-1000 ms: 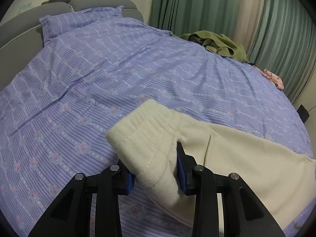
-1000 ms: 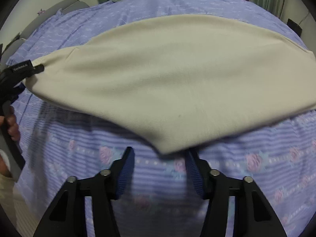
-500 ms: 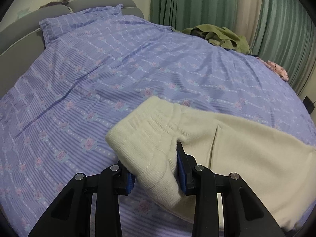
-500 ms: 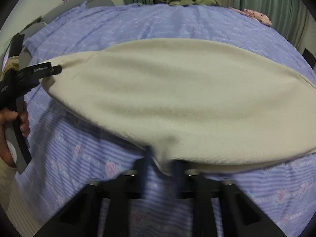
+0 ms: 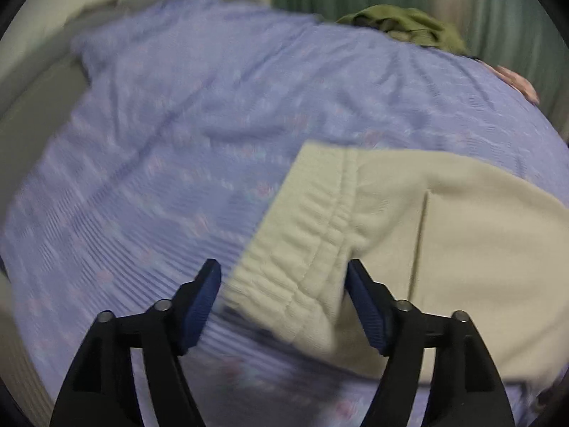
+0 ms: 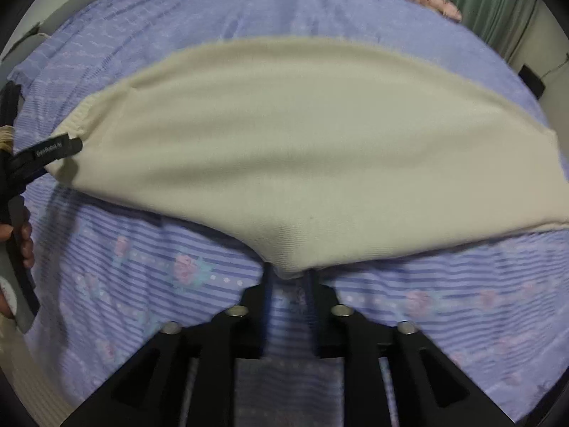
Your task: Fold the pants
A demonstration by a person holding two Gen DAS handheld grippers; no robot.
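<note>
Cream pants point(image 5: 444, 235) flat on striped bed point(image 5: 177, 135). Left gripper point(image 5: 284, 299) jaws just opened wide, waistband point(image 5: 302, 235) loose between pads, untouched. Right gripper point(image 6: 288, 281) jaws narrow, just opening; grip on pants edge unclear.

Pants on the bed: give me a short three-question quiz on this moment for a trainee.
1. True or false: the left gripper is clamped on the waistband.
2. The green cloth heap lies: A on the floor; B at the sheet's far edge; C on a chair.
3. What pattern does the sheet have?
Key: 1 false: its jaws have just been opening and stand apart, with the waistband between them. 2 B. 3 stripes and flowers.
</note>
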